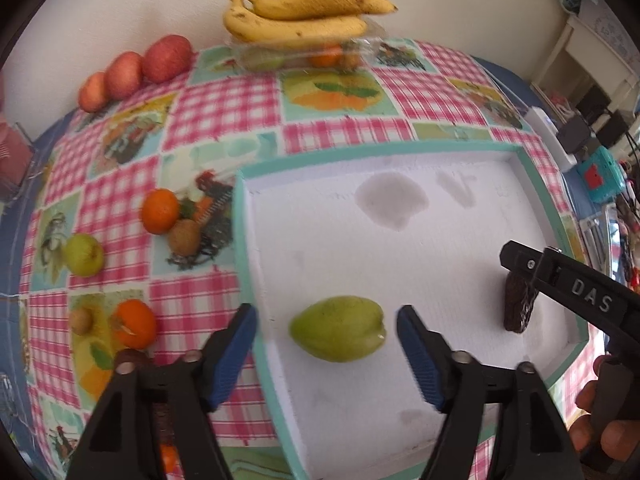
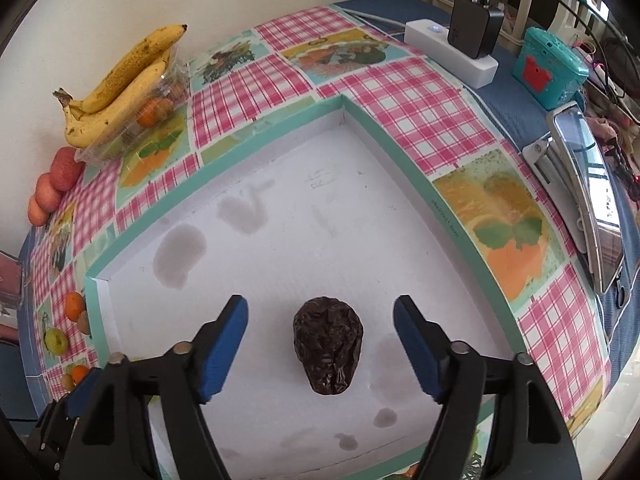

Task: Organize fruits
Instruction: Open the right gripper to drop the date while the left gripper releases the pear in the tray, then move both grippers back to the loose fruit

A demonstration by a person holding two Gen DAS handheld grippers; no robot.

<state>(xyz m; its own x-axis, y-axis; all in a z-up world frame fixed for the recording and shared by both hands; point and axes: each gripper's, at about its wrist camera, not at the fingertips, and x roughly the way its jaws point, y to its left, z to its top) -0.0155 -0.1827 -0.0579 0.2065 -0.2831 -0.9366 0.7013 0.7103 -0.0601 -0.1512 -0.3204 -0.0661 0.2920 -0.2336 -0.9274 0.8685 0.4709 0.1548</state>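
On the desk, seen from the left wrist camera, the left hand-held gripper [image 1: 326, 344] stood with its blue-padded jaws spread wide and nothing between them touching. A green pear-shaped fruit [image 1: 338, 328] lay between the pads but apart from both, on the white floor of a teal-rimmed tray [image 1: 240, 240]. At 3 o'clock from the fruit a dark wrinkled date [image 1: 518, 306] lay in the same tray, with the tip of the right hand-held gripper [image 1: 528, 268] just above it and a hand [image 1: 596, 420] on its handle at 4 o'clock. On the checked tablecloth [image 1: 224, 108] outside the tray, at 9 to 10 o'clock, lay an orange [image 1: 160, 211] touching a kiwi [image 1: 184, 236], a small green apple [image 1: 83, 255], and a second orange [image 1: 134, 323] near a second kiwi [image 1: 81, 321]. At 12 o'clock two bananas [image 1: 304, 16] rested on a clear plastic box [image 1: 304, 54]; three red apples [image 1: 136, 68] lined the wall at 11 o'clock.

Through the right wrist camera, the right hand-held gripper [image 2: 320, 344] also had its jaws wide apart, empty. The date [image 2: 328, 350] lay between the pads, touching neither, on the tray floor, which showed grey stains. The tray [image 2: 400, 148] rim ran to a corner at 12 o'clock. The bananas [image 2: 124, 84] sat at 10 o'clock, a white power strip [image 2: 448, 54] with a black adapter at 1 o'clock, and a teal box [image 2: 550, 66] beside it.
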